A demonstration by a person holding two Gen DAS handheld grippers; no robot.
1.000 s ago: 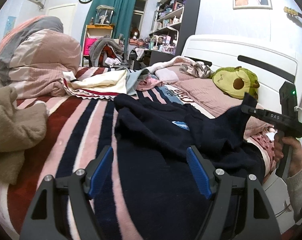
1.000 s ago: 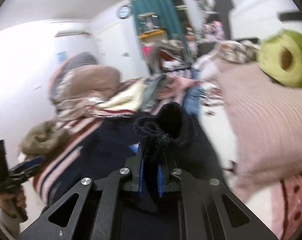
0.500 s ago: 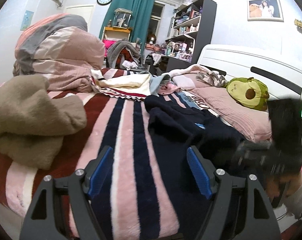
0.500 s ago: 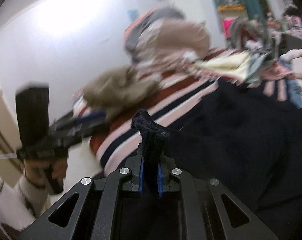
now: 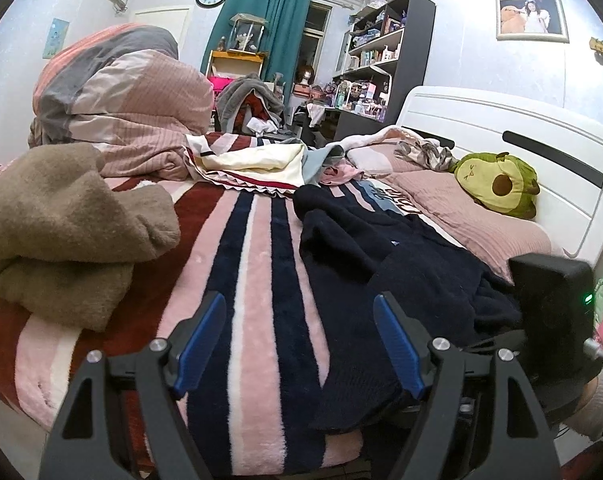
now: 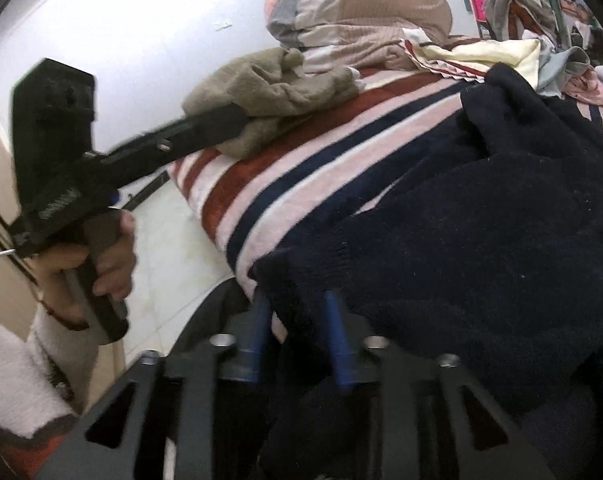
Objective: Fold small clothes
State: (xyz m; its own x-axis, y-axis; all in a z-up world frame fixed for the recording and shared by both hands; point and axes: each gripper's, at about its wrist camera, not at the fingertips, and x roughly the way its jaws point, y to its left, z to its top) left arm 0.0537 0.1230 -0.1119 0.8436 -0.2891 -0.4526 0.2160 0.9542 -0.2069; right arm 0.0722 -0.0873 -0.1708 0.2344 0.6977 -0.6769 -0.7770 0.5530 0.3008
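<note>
Sweater (image 5: 401, 264) lies on the blanket (image 5: 257, 280), right of centre in the left wrist view. Folded garment (image 5: 61, 232) sits at left; quilt heap (image 5: 121, 92) behind it; plush toy (image 5: 497, 184) on the pillow (image 5: 461, 216) at right, before the headboard (image 5: 501, 128).

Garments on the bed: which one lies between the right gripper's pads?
The navy sweater, spread over the striped blanket; its cuff sits in the opening right gripper. The tan sweater lies bunched, apart.
</note>
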